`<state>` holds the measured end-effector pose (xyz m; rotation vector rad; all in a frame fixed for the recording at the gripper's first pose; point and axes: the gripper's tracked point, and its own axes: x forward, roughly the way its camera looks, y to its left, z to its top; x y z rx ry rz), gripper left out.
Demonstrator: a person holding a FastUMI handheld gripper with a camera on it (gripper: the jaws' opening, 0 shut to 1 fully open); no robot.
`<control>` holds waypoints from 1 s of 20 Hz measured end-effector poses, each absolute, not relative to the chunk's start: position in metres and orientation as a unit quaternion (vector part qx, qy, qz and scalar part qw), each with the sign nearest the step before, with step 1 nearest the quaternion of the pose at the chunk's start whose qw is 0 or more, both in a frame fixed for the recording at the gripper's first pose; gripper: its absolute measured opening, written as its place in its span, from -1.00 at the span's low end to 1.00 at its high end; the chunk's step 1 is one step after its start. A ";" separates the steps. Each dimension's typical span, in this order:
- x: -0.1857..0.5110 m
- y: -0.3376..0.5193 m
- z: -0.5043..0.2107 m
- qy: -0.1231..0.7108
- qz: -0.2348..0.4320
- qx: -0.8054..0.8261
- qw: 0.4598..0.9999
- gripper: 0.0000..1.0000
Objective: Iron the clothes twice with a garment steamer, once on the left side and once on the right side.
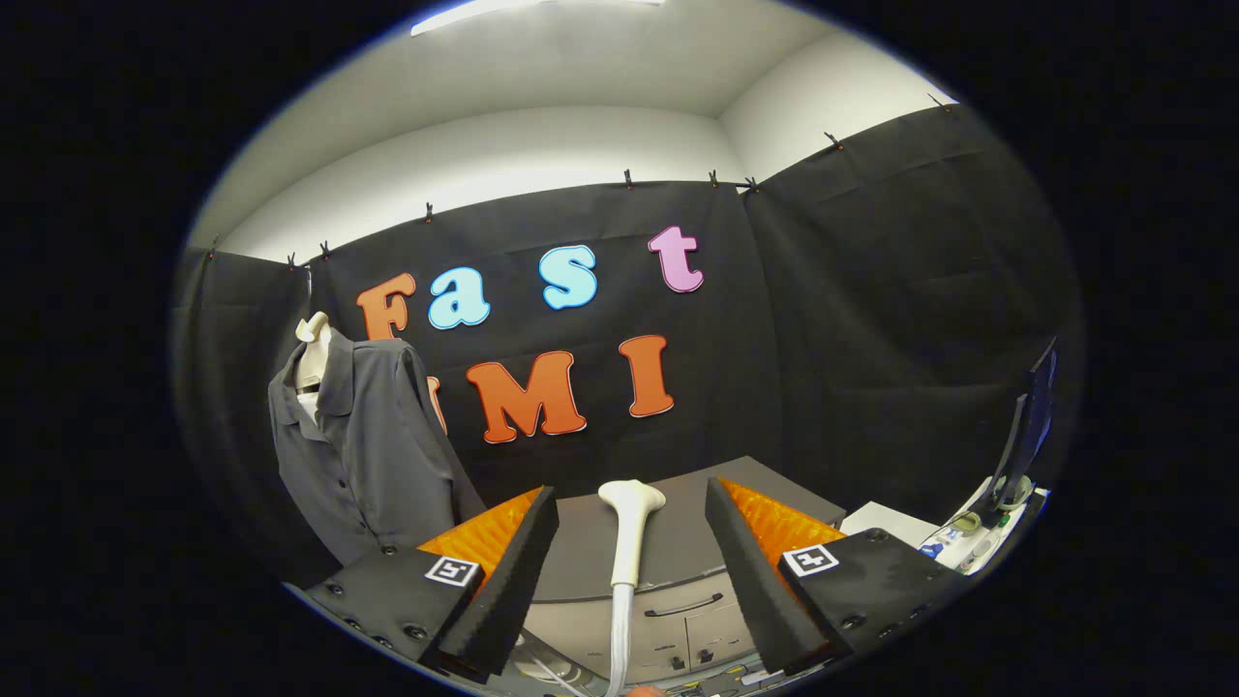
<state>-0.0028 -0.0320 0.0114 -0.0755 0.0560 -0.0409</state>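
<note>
Gripper view: the gripper (pixel 631 571), fingers spread wide, frames the upright steamer head (pixel 630 503), ungrasped; grey shirt (pixel 373 440) hangs beyond, awaiting steaming.

I am working in a staged recording booth set up inside a plain indoor room, not a lived-in home. Black cloth (pixel 871 319) is clipped along its top edge with small clips (pixel 627 178) and hangs as walls on three sides; above it show bare white walls (pixel 542 145) and a ceiling strip light (pixel 523 10). A grey polo shirt (pixel 373 445) hangs on a mannequin torso (pixel 312 353) at the left, like a display prop. Ahead stands a grey cabinet (pixel 668 581) with handled drawers. Past its right edge, a computer monitor (pixel 1031 426) stands over cluttered desk things, which gives it a lab feel.
</note>
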 end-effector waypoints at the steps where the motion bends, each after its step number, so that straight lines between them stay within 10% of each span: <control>1: -0.004 -0.037 0.013 0.026 -0.025 -0.039 0.999 0.96; 20: 0.020 -0.031 -0.001 0.064 -0.014 -0.086 0.994 0.97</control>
